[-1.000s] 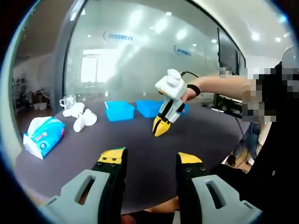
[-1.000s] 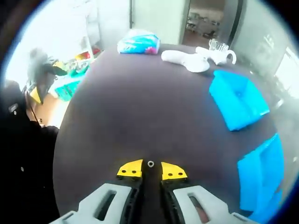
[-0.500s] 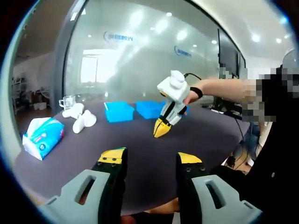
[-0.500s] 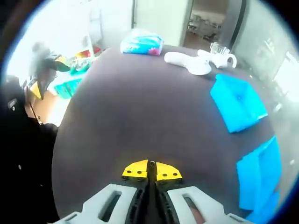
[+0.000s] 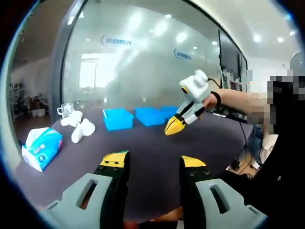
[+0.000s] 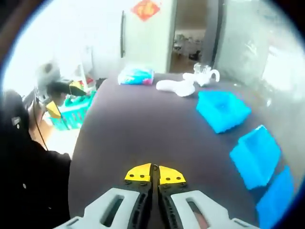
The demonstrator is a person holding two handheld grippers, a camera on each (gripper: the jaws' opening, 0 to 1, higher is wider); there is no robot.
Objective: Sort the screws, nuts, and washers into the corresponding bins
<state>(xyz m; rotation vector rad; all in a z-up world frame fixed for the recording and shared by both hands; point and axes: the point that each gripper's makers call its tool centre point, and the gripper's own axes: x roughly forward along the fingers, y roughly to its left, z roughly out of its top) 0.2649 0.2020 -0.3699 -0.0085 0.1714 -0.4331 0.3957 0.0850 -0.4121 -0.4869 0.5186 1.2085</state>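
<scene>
My right gripper [image 6: 154, 168] is shut and held above the dark table [image 6: 138, 133]. The small metal ring it closed around is hidden between the yellow tips. Three blue bins [image 6: 223, 109] [image 6: 257, 155] [image 6: 281, 200] stand in a row to its right. In the left gripper view the same right gripper [image 5: 172, 128] hangs in a person's hand just in front of the blue bins [image 5: 118, 118] [image 5: 150, 115], tips pointing down-left. My left gripper [image 5: 153, 162] stands open over the table's near edge with nothing between its fingers.
A tissue pack [image 5: 42, 148] [image 6: 136, 76], white rolled items [image 5: 82, 129] [image 6: 174, 87] and a glass mug [image 5: 64, 109] [image 6: 202, 69] lie at the table's far end. A green basket [image 6: 66, 114] sits on the floor beside the table. A glass wall runs behind the bins.
My right gripper's jaws closed around the small metal ring on the table, then rose from the surface and moved toward the bins. My left gripper stayed open and barely moved.
</scene>
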